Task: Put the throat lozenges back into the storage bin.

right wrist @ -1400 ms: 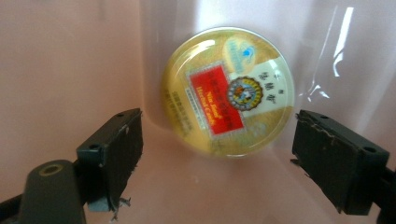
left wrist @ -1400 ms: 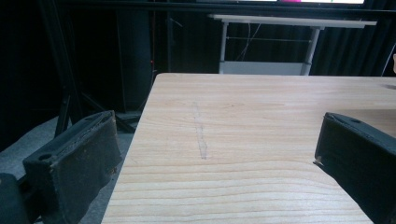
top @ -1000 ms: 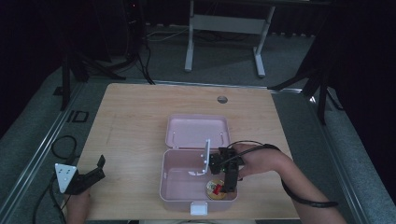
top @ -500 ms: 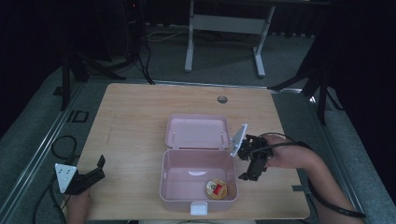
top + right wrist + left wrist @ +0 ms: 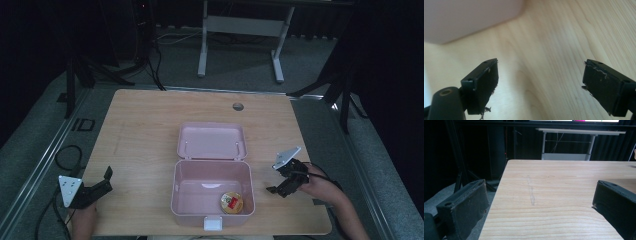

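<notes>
The right gripper [image 5: 278,187] has pulled out of the pink box [image 5: 212,216] to the worktop [image 5: 145,130] beside it, fingers wide and empty. A round yellow tin [image 5: 231,202] with a red label lies in the box's front right corner, apart from them. The left gripper [image 5: 102,181] rests wide open.

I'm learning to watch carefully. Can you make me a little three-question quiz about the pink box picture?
1. True or false: the pink plastic box has its hinged lid open.
2. What lies inside the box?
A. a small round gold tin with a red label
B. a spoon
3. Fill in: both the left gripper and the right gripper have their jaws ____.

Key
1. true
2. A
3. open, with nothing held
</notes>
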The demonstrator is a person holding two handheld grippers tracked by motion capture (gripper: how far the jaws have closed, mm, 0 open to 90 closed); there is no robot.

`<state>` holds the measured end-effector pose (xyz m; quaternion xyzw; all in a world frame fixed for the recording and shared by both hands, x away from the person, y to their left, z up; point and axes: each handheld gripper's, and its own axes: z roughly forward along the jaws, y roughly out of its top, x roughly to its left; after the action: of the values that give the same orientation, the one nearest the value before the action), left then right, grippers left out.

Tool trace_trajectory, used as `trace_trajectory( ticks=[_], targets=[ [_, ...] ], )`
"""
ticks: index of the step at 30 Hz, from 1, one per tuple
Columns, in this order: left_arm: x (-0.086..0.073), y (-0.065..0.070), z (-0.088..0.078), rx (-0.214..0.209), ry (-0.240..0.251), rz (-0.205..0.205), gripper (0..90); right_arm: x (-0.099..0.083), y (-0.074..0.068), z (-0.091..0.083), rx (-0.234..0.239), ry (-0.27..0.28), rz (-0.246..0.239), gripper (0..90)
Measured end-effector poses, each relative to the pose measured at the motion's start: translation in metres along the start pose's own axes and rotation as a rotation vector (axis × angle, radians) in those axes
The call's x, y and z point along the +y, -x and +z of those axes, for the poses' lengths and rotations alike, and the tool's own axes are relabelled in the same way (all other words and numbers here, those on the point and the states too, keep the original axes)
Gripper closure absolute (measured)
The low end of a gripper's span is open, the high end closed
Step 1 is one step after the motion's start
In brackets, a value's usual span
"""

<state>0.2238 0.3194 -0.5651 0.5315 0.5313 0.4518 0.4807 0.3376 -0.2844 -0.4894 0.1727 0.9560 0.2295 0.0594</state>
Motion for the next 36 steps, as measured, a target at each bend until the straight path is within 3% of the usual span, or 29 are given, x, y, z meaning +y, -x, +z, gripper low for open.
trace_trajectory(
  ticks=[4, 5, 6, 8, 12, 13, 14, 15, 16, 17, 18, 21, 22, 24, 25, 28, 29, 36],
  targets=[
    [0.0, 0.0, 0.0, -0.002, 0.0, 0.001, 0.4, -0.021, 0.007, 0.009, -0.062, 0.105, 0.089, 12.9],
    [0.0, 0.0, 0.0, -0.002, 0.0, 0.001, 0.3, -0.021, 0.007, 0.009, -0.062, 0.105, 0.089, 12.9],
    [0.0, 0.0, 0.0, -0.002, 0.0, 0.001, 0.3, -0.031, 0.011, 0.012, -0.108, 0.158, 0.133, 12.9],
    [0.0, 0.0, 0.0, -0.002, 0.0, 0.001, 0.3, -0.04, 0.015, 0.016, -0.148, 0.213, 0.181, 12.8],
    [0.0, 0.0, 0.0, -0.002, 0.001, 0.001, 0.3, -0.056, 0.02, 0.021, -0.237, 0.316, 0.261, 12.8],
    [0.0, 0.0, 0.0, -0.002, 0.001, 0.001, 0.3, -0.056, 0.02, 0.021, -0.237, 0.316, 0.261, 12.8],
    [0.0, 0.0, 0.0, -0.003, 0.001, 0.001, 0.3, -0.063, 0.022, 0.021, -0.294, 0.358, 0.308, 12.8],
    [0.0, 0.0, 0.0, -0.003, 0.001, 0.001, 0.3, -0.063, 0.022, 0.021, -0.294, 0.358, 0.308, 12.8],
    [0.0, 0.0, 0.0, -0.002, 0.0, 0.002, 0.3, -0.066, 0.022, 0.021, -0.327, 0.381, 0.331, 12.8],
    [0.0, 0.0, 0.0, -0.002, 0.0, 0.003, 0.3, -0.072, 0.023, 0.021, -0.385, 0.418, 0.386, 12.5],
    [0.0, 0.0, 0.0, -0.003, 0.0, 0.003, 0.3, -0.075, 0.023, 0.021, -0.43, 0.43, 0.402, 12.4],
    [0.0, 0.0, 0.0, -0.003, -0.001, 0.004, 0.3, -0.077, 0.023, 0.022, -0.463, 0.434, 0.421, 12.1],
    [0.0, 0.0, 0.0, -0.002, -0.001, 0.003, 0.3, -0.083, 0.024, 0.021, -0.564, 0.458, 0.482, 12.1],
    [0.0, 0.0, 0.0, -0.002, -0.001, 0.004, 0.4, -0.087, 0.025, 0.021, -0.6, 0.477, 0.532, 12.1],
    [0.0, 0.0, 0.0, -0.002, -0.001, 0.004, 0.3, -0.087, 0.025, 0.021, -0.6, 0.477, 0.532, 12.1],
    [0.0, 0.0, 0.0, -0.002, -0.002, 0.004, 0.3, -0.091, 0.027, 0.02, -0.661, 0.486, 0.573, 12.1],
    [0.0, 0.0, 0.0, -0.002, -0.002, 0.004, 0.3, -0.094, 0.028, 0.021, -0.705, 0.485, 0.591, 12.1],
    [0.0, 0.0, 0.0, -0.001, -0.002, 0.004, 0.3, -0.098, 0.034, 0.021, -0.754, 0.489, 0.646, 12.1]
  ],
)
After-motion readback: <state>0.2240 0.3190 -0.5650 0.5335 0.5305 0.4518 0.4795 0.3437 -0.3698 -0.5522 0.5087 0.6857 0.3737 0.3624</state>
